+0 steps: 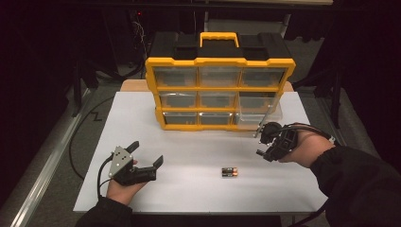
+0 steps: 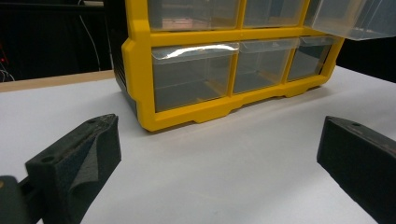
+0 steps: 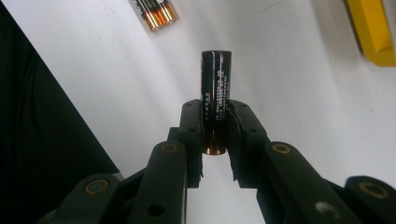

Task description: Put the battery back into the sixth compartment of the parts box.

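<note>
Right gripper view showed a battery (image 3: 215, 100) pinched at its lower half by the right gripper (image 3: 215, 135), above the white table (image 3: 289, 93): light, rigid, probably slick, best clamped mid-barrel. Two batteries (image 1: 229, 172) lay nearby; the left gripper (image 1: 147, 153) gaped empty before the drawer organizer (image 1: 220, 90).

Dim surroundings fall to black beyond the brightly lit white table (image 1: 198, 151), glare streaks a clear drawer front (image 2: 196, 49) toward twelve o'clock in the left gripper view, and the near jaws blur softly at six o'clock.
</note>
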`<state>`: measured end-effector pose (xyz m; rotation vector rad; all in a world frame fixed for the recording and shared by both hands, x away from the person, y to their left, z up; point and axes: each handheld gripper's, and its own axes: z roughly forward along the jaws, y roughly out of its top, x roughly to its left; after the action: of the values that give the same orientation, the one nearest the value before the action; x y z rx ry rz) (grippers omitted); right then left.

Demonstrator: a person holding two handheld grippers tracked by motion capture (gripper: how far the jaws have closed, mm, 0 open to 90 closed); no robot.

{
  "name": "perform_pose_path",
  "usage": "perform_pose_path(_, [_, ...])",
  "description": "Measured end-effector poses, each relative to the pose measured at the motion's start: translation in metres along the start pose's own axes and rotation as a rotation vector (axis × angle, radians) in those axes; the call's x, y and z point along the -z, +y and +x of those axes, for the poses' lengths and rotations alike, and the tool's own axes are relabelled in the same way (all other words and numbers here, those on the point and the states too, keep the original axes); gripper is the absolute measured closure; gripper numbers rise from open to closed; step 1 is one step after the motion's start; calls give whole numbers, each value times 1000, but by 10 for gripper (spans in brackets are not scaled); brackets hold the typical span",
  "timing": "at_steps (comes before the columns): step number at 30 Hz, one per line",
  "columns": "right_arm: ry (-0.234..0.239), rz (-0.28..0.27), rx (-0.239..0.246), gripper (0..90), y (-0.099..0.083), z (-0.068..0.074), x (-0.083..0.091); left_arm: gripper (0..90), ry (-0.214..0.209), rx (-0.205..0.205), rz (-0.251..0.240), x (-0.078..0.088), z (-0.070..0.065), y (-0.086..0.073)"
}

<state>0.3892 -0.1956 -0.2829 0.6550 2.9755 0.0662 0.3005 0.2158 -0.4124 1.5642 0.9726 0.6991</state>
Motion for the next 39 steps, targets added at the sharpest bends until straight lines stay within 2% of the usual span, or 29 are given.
perform_pose_path(25, [-28,-12,-33,793,6,-22,38,4,3,-3,-2,1,0,0])
perform_pose_path(39, [-55,-7,-23,793,16,-28,55,4,4,0,-3,1,1,0])
